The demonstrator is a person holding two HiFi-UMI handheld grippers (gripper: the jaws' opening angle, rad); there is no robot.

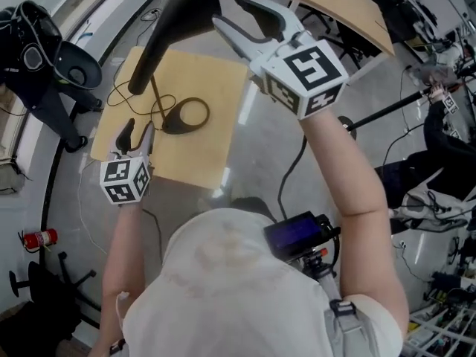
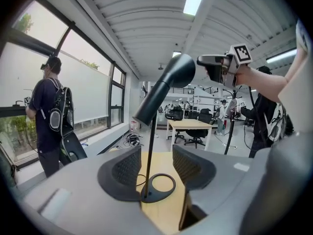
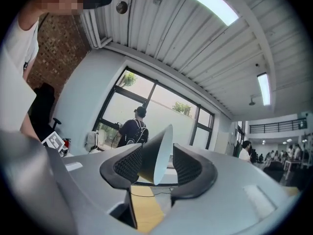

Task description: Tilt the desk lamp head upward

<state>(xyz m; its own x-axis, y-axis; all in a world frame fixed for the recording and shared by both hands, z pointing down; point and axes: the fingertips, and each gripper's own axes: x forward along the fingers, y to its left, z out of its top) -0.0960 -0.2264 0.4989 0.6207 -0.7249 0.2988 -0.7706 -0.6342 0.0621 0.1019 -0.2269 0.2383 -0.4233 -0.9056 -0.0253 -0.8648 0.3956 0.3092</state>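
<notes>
Wooden table [image 1: 204,76] on grey floor [image 1: 268,147] bore the desk lamp [image 1: 160,47] — second table [image 1: 349,6] beyond it; left tongs [image 1: 139,125] by its base [image 1: 172,122], right tongs [image 1: 229,10] by its head [image 1: 184,7], both wide

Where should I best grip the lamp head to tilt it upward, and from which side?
Take the lamp head at its wide rim, coming from the open mouth side as the right gripper does: the thin cone wall fits between the jaws, and that end lies farthest from the stem.

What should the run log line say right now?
left gripper: open, astride lamp stem | right gripper: open, astride lamp head
</notes>
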